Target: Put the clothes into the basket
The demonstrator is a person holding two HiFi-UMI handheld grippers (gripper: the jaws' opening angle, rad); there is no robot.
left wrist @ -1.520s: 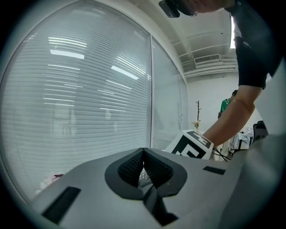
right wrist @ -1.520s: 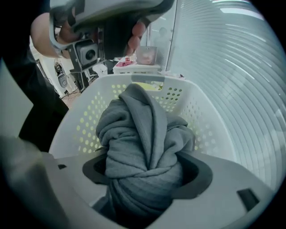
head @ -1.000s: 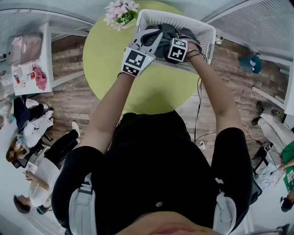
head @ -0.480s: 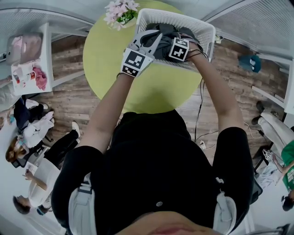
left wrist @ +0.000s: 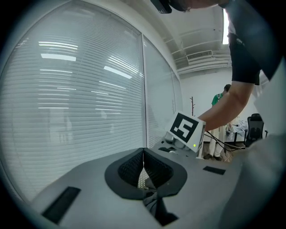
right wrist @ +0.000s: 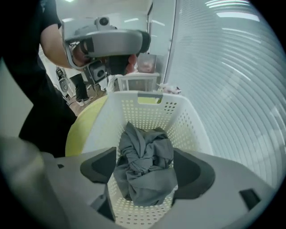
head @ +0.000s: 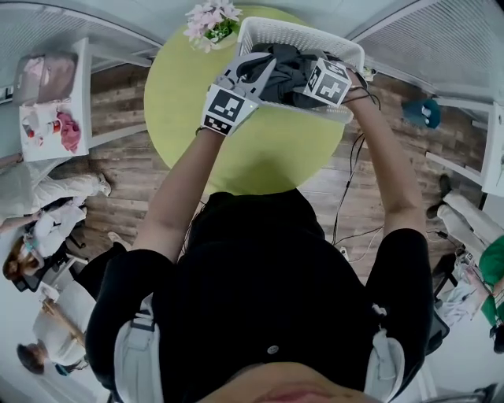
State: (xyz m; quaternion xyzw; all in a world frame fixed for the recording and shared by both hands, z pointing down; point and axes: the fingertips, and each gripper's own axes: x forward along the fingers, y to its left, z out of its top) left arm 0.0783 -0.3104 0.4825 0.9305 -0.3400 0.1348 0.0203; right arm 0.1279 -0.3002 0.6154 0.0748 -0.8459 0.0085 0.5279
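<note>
A white perforated basket (head: 299,31) stands at the far edge of the round yellow-green table (head: 260,157). Bundled grey clothes (head: 283,67) lie inside it. My right gripper (head: 309,79) hovers over the basket's right half. In the right gripper view the grey clothes (right wrist: 143,152) rest on the floor of the basket (right wrist: 147,96), and my right gripper (right wrist: 146,172) is open, its pads wide of the cloth. My left gripper (head: 256,67) is held over the basket's left rim. In the left gripper view it (left wrist: 143,163) is shut, empty, and tilted up toward the window blinds.
A pot of pink flowers (head: 209,20) stands on the table left of the basket. A white side table (head: 51,102) with pink items is at the far left. People (head: 47,228) sit on the floor at the left. A cable (head: 350,197) trails from my right arm.
My right gripper has shifted to the right and a little farther over the basket. My left gripper has barely moved. The people at the left have shifted.
</note>
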